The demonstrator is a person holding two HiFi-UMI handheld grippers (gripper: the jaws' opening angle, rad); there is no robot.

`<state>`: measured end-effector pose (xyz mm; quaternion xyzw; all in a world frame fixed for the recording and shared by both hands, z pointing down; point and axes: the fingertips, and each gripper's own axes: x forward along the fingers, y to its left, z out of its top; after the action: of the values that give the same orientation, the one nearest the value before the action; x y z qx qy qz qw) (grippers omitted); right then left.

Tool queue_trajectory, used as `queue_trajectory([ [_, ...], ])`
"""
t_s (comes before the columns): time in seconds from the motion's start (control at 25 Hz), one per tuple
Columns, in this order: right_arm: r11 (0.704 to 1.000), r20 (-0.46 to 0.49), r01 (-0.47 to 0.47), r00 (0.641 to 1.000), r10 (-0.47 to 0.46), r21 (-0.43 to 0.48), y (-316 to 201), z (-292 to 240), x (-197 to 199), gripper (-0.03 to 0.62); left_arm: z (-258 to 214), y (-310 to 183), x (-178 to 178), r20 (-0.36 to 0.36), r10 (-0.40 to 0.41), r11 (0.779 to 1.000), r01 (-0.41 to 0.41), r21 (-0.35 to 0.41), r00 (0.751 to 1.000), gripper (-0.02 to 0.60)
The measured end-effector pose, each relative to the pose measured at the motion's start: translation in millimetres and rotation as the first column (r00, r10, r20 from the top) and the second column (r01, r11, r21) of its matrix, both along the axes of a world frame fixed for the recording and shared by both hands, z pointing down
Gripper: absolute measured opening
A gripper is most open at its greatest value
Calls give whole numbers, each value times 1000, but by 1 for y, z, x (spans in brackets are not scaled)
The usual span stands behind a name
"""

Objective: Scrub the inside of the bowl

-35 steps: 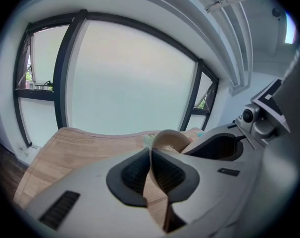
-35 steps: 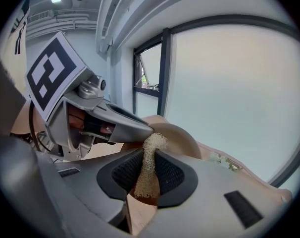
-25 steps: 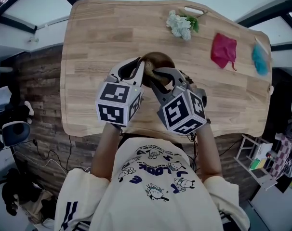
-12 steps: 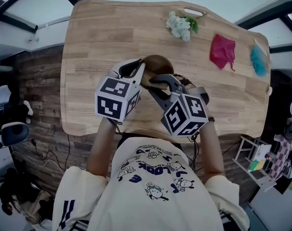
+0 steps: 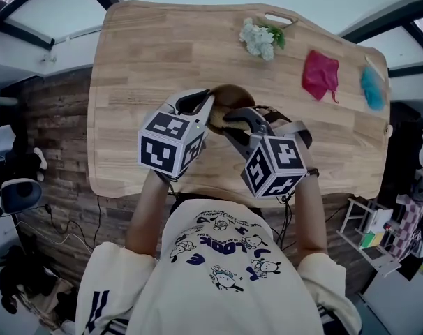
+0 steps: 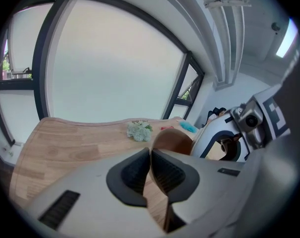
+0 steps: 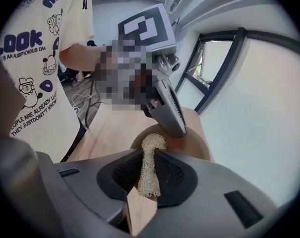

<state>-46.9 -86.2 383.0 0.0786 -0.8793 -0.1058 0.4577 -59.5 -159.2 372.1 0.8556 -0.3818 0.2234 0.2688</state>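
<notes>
In the head view, a brown wooden bowl (image 5: 229,96) sits near the middle of the wooden table (image 5: 142,54), just ahead of the two marker cubes. The left gripper (image 5: 206,107) reaches its near left rim and the right gripper (image 5: 232,119) comes at it from the near right. Farther back on the table lie a small bunch of pale flowers (image 5: 259,39), a red cloth (image 5: 320,75) and a blue fluffy thing (image 5: 370,86), all well apart from the bowl. In the left gripper view, the left gripper (image 6: 151,155) has its pads pressed together on the thin rim of the bowl (image 6: 174,142), which rises tilted just beyond them. The flowers (image 6: 139,131) show behind it and the right gripper's body (image 6: 239,128) beside it. In the right gripper view, the right gripper (image 7: 147,157) is clenched on a straw-coloured fibrous scrubber (image 7: 151,145), whose frayed end pokes past the pads into the bowl (image 7: 197,143). The left gripper (image 7: 172,120) pinches the bowl's far rim, touching it just above the scrubber's tip.
</notes>
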Motion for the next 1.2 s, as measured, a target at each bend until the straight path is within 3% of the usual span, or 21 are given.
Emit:
queue_trajectory([
  [0.24, 993, 0, -82, 997, 83, 84, -12, 2, 1, 69, -1, 5, -1, -11, -28, 1000, 28, -14, 1000, 49],
  [0.48, 964, 34, -212, 977, 209, 162, -30, -2, 5, 70, 4, 8, -1, -13, -52, 998, 52, -20, 999, 49],
  [0.8, 886, 123, -397, 918, 378, 239, -54, -13, 17, 69, 8, 7, 0, -55, -96, 995, 93, -46, 994, 48],
  [1.2, 809, 239, -513, 856, 458, 287, -66, -33, 22, 70, 9, -2, -5, -55, -166, 986, 165, -37, 985, 44],
])
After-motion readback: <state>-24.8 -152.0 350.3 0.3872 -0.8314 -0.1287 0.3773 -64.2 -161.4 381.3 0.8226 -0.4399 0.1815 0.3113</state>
